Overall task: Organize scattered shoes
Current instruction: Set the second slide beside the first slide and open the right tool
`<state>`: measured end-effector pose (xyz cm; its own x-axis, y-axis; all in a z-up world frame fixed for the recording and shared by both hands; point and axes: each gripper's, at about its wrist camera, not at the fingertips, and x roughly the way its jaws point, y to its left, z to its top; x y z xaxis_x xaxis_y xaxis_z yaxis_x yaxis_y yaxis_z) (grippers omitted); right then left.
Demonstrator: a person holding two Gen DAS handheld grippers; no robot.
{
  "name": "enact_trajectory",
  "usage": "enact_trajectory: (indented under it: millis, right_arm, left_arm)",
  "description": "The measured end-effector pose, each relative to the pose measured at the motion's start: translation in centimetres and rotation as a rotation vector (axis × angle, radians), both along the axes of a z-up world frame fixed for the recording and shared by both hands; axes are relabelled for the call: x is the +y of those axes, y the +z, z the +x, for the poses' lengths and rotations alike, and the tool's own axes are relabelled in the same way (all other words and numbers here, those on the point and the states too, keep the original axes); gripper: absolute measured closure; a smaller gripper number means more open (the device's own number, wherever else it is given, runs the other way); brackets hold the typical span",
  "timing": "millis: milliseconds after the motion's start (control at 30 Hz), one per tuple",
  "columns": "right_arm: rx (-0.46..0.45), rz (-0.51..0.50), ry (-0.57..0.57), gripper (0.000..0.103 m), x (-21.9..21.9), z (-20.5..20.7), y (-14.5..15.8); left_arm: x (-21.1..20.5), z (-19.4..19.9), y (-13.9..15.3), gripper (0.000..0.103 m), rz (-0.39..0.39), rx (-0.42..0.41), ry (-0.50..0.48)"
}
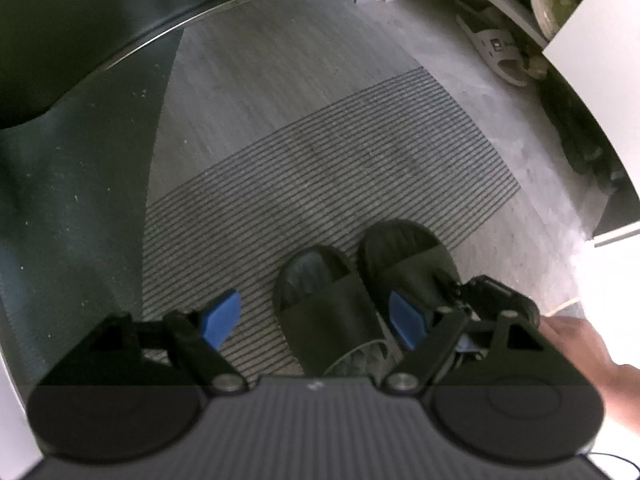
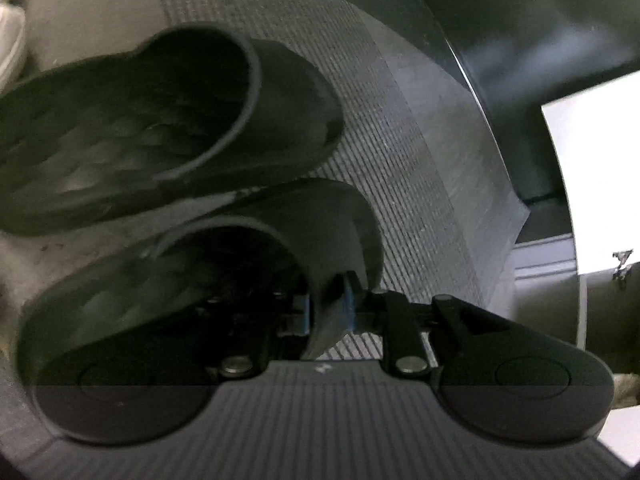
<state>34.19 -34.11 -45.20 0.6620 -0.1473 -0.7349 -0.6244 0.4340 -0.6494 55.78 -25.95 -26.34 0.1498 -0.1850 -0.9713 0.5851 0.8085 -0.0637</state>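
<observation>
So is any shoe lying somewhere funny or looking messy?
Yes. A light grey sandal lies alone and crooked on the floor near the white shelf, with no partner visible beside it. The two black slippers sit neatly side by side on the striped mat, one pinched by the right gripper.

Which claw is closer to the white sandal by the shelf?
Neither is close; left or right, I cannot tell. The white sandal lies far beyond the left claw. The right claw pinches a black slipper.

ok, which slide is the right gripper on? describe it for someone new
Find the striped mat; two black slides sit at its near edge. It's the right-hand slide, partly off the mat, with the right gripper shut on its strap. The other slide is untouched.
</observation>
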Motion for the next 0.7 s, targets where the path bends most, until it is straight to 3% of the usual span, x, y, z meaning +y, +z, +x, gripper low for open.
enact_trajectory:
  millis: [100, 167, 233, 300, 333, 433, 567, 700]
  right_arm:
    - [-0.004, 0.004, -0.039, 0.083, -0.4, 0.4, 0.1]
    - [0.002, 0.004, -0.049, 0.075, -0.6, 0.7, 0.0]
    - [0.025, 0.010, -0.065, 0.056, -0.3, 0.9, 0.4]
    - [0.029, 0.006, -0.082, 0.022, -0.3, 0.7, 1.1]
    - [0.030, 0.006, -0.096, 0.017, -0.3, 0.6, 1.7]
    - [0.063, 0.056, -0.239, 0.016, -0.6, 0.8, 4.0]
    - [0.106, 0.121, -0.469, 0.016, -0.6, 1.3, 8.3]
    - [0.082, 0.320, -0.864, 0.016, -0.2, 3.5, 16.7]
  left_arm:
    - [0.1, -0.1, 0.0, 0.019, 0.002, -0.006, -0.010]
    - [0.1, -0.1, 0.2, 0.019, 0.002, -0.017, -0.022]
    - [0.1, -0.1, 0.8, 0.020, -0.005, -0.029, -0.050]
    - [0.1, 0.2, 1.9, 0.019, -0.022, -0.054, -0.071]
    - [0.3, 0.3, 2.5, 0.019, -0.033, -0.069, -0.078]
    - [0.6, 1.2, 4.8, 0.019, -0.033, -0.085, -0.100]
    - [1.5, 3.6, 9.5, 0.019, -0.056, -0.035, -0.112]
    - [3.8, 6.5, 15.6, 0.017, -0.088, -0.072, -0.225]
